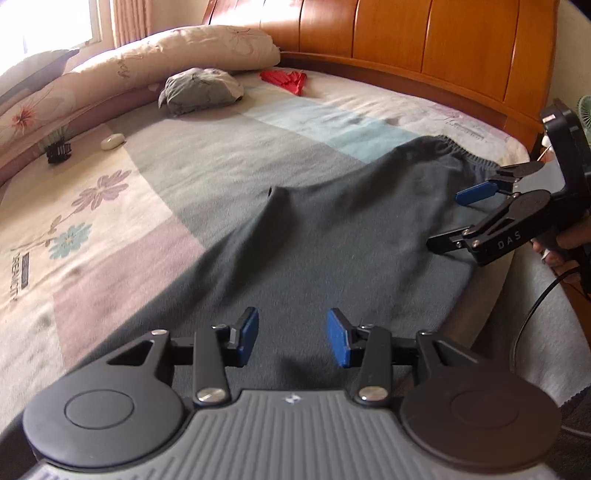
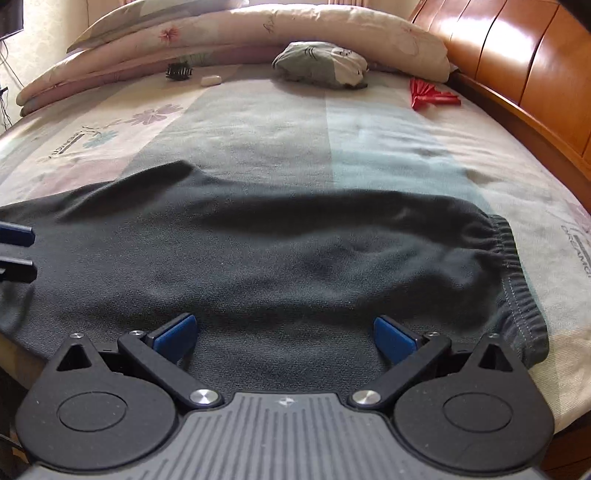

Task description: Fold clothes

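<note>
Dark grey trousers (image 1: 332,236) (image 2: 295,251) lie spread flat across the bed near its front edge. Their elastic waistband (image 2: 513,258) (image 1: 454,147) is at the right end. My left gripper (image 1: 293,338) hovers open just above the leg end of the cloth, with nothing between its blue pads. Over the waist part, my right gripper (image 2: 286,334) stands wide open and holds nothing. In the left wrist view the right gripper (image 1: 452,219) comes in from the right, above the waistband area. The left gripper (image 2: 16,253) shows only its tips at the left edge of the right wrist view.
The bed has a floral patchwork sheet (image 1: 92,221) (image 2: 258,129). Folded quilts and pillows (image 2: 258,33) line the far side, with a bundled grey garment (image 1: 201,90), a red item (image 1: 284,79), a small white object (image 1: 112,142) and a black clip (image 1: 59,151). A wooden headboard (image 1: 424,40) rises on the right.
</note>
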A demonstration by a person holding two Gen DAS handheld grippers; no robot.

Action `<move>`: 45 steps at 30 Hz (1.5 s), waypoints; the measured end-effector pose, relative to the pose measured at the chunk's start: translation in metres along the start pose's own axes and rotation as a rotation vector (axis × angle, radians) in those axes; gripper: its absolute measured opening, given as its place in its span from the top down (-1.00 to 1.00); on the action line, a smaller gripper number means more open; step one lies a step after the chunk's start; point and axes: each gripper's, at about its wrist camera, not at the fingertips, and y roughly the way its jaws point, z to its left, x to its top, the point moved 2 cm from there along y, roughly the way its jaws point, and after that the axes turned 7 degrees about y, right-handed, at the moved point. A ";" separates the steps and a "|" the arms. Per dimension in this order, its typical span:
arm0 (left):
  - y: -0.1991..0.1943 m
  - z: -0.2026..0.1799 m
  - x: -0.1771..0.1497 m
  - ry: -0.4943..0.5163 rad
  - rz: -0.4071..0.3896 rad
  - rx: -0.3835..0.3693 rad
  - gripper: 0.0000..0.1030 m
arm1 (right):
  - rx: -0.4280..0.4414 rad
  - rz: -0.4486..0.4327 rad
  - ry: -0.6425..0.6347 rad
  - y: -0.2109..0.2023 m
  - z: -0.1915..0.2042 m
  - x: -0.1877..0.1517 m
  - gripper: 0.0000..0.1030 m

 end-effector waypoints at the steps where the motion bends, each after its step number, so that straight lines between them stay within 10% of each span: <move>1: 0.002 0.002 -0.009 -0.032 0.016 0.005 0.18 | -0.003 0.010 0.009 -0.001 0.000 0.001 -1.00; 24: -0.089 0.129 -0.120 -0.337 0.116 0.209 -0.10 | 0.163 0.043 -0.030 -0.001 0.083 0.023 -1.00; 34: -0.111 0.149 -0.141 -0.298 0.158 0.295 -0.18 | 0.175 0.041 -0.114 0.000 0.113 0.032 -1.00; 45: -0.115 0.164 -0.161 -0.364 0.185 0.254 -0.33 | 0.170 0.105 -0.206 0.022 0.134 0.015 -1.00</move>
